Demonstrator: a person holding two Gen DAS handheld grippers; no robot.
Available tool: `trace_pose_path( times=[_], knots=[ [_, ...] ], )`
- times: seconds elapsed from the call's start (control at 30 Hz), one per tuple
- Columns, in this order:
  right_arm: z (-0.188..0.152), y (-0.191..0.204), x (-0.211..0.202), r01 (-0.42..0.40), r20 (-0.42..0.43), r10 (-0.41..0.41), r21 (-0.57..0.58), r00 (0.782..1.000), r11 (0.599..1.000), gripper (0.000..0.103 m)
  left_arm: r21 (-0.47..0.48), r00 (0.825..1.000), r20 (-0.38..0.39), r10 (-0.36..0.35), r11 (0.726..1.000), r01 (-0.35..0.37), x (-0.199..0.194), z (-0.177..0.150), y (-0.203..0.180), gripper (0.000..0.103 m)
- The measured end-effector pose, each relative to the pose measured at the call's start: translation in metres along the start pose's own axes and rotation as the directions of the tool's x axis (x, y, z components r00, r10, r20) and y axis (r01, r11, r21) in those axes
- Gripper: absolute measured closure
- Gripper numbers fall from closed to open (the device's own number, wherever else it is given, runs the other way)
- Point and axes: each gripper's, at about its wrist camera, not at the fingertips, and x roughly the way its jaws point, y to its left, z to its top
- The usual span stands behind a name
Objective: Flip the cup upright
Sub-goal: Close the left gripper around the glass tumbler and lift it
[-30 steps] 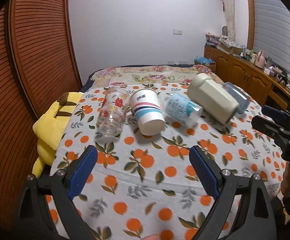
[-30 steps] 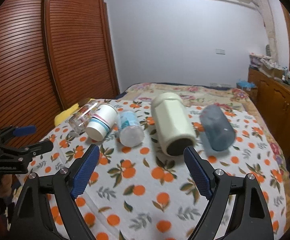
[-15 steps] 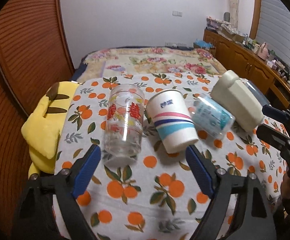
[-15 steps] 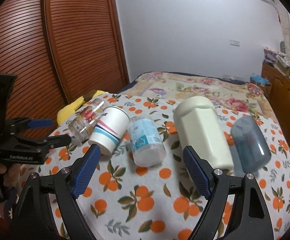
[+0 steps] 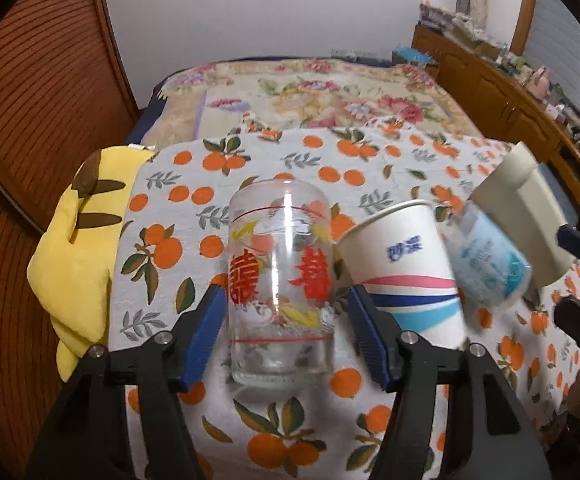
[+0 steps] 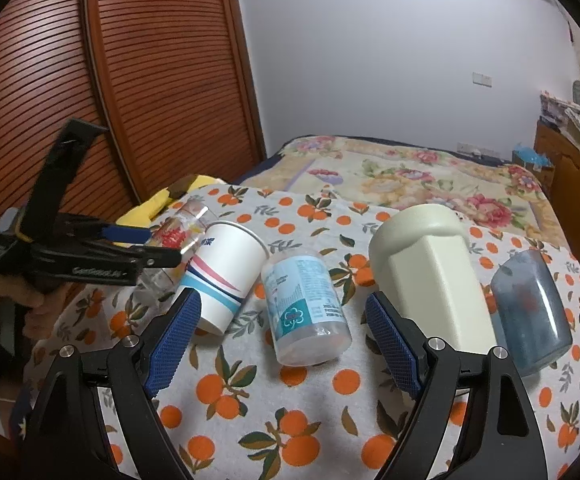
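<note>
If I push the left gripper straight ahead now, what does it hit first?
Probably the clear glass cup, lying on its side: it is already partly between the open jaws of the left gripper, base nearest. The paper cup sits just right of that line.

Glass cup point(image 5: 281, 296): red 囍 double-happiness characters. Paper cup point(image 5: 404, 268): blue characters, blurred, unreadable. Plastic cup point(image 6: 304, 306): label print too small.

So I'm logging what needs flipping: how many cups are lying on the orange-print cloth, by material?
Clear printed glass tumbler: 1
White striped paper cup: 1
Clear plastic cups, blue-labelled and smoky blue: 2
Cream faceted plastic tumbler: 1
Total: 5
</note>
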Motion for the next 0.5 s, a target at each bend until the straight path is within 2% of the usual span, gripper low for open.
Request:
trace_pose_path(
  times=[0.17,0.2,0.5],
  knots=[
    [0.000,-0.001,-0.001,0.002,0.005,-0.002,-0.003,1.000,1.000,0.017,0.003,0.999,-0.036,0.011,1.000,-0.011,0.013,-0.002,0.002,0.041],
    [0.000,-0.001,-0.002,0.002,0.005,-0.002,-0.002,1.000,1.000,0.017,0.003,0.999,-0.038,0.014,1.000,-0.013,0.015,-0.003,0.002,0.044],
    [-0.002,-0.001,-0.012,0.010,0.021,-0.010,0.006,1.000,1.000,0.017,-0.033,1.000,-0.015,0.007,0.999,-0.007,0.006,-0.018,0.005,0.046]
  ],
)
